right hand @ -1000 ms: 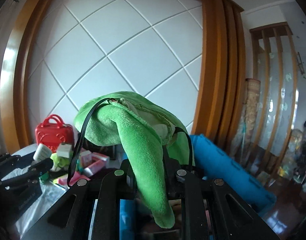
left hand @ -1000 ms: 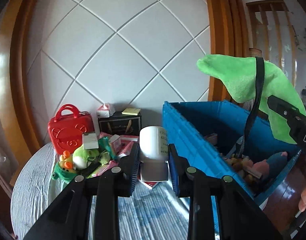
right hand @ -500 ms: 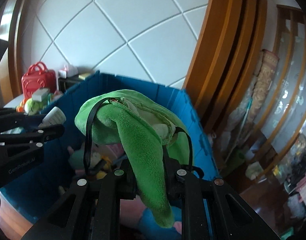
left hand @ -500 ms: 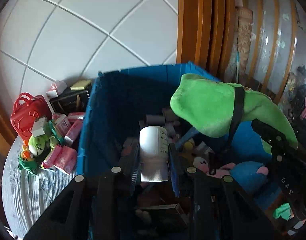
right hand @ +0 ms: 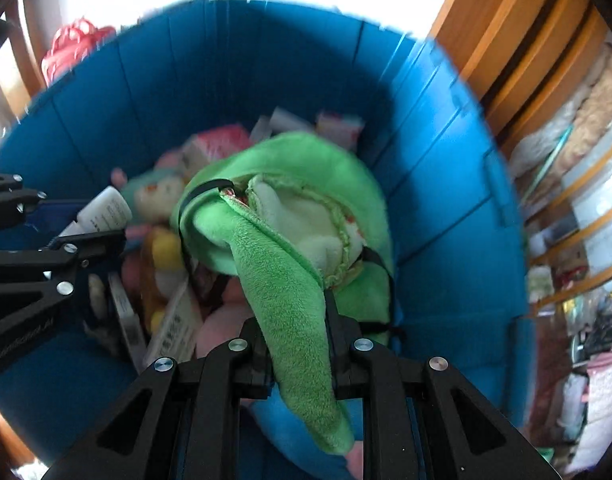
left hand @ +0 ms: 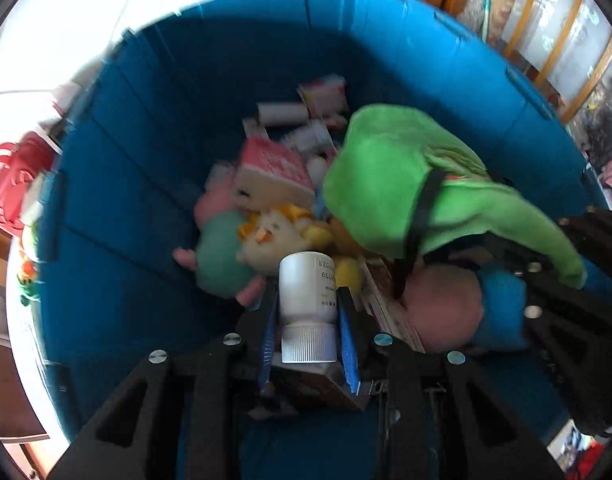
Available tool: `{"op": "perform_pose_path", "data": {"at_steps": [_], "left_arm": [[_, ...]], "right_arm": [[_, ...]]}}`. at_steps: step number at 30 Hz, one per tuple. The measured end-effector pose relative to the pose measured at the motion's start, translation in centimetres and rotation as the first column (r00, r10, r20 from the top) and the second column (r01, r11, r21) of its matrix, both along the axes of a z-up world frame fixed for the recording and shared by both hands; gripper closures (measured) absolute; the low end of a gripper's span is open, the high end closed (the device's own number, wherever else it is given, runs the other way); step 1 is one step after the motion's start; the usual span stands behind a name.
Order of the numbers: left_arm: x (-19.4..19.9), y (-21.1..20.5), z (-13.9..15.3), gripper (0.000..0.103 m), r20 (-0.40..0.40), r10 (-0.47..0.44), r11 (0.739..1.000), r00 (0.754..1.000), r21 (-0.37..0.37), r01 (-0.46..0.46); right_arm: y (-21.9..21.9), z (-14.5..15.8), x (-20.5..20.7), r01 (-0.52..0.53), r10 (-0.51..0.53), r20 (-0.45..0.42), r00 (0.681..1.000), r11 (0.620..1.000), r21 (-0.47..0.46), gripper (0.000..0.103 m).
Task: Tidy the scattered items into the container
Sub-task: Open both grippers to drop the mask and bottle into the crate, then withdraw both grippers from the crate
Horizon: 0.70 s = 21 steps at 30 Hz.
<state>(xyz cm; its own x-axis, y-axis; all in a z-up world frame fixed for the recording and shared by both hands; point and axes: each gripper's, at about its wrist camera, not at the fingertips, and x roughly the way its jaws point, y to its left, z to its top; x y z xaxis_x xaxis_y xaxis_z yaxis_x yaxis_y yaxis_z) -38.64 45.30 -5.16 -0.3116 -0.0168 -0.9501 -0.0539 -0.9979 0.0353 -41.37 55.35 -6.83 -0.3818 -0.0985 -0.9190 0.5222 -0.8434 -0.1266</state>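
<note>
the left gripper (left hand: 307, 316) points steeply down into the blue container (left hand: 154, 184), its jaws clamped on a white bottle (left hand: 307, 292) whose ribbed cap sits back toward the camera and whose body sticks out past the blue-padded fingertips (left hand: 345, 320). just beyond the bottle's far end lies a pale chick plush (left hand: 272, 240) with a mint and pink plush (left hand: 220, 256) to its left, and farther ahead a pink carton (left hand: 274, 172) and small white packets. to the right of this gripper hangs a green plush bag (left hand: 401, 184) with a black strap, and below the bag rests a pink and blue plush (left hand: 465, 308). outside the container wall, off to the far left, a red toy case (left hand: 10, 184) shows at the edge. the right gripper (right hand: 296, 320) also points down into the container (right hand: 437, 208), its jaws pressed together on a flap of the green plush bag (right hand: 290, 216), which bulges ahead of the fingers and hangs over the pile. to its left the left gripper's (right hand: 100, 226) black frame reaches in with the white bottle (right hand: 106, 208) at its tip. the view is motion-blurred.
</note>
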Motion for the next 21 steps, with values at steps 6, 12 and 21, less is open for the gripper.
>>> {"op": "perform_pose_path", "data": {"at_steps": [6,12,21], "left_arm": [[0.2,0.3,-1.4,0.065,0.069,-0.013,1.000,0.998,-0.024,0.015],[1.2,-0.1,-0.5,0.040,0.013,-0.008,0.999,1.000,-0.042,0.009],[4.2,-1.1,2.1,0.039,-0.100,0.008,1.000,0.995,-0.005,-0.008]], "right_arm": [[-0.7,-0.8,-0.2,-0.021,0.018,0.069,0.997,0.999,0.041,0.084],[-0.9,-0.9,-0.2,-0.024,0.019,0.111,0.994,0.999,0.042,0.074],[-0.5,-0.5,1.4,-0.023,0.022,0.088,0.996,1.000,0.016,0.032]]}}
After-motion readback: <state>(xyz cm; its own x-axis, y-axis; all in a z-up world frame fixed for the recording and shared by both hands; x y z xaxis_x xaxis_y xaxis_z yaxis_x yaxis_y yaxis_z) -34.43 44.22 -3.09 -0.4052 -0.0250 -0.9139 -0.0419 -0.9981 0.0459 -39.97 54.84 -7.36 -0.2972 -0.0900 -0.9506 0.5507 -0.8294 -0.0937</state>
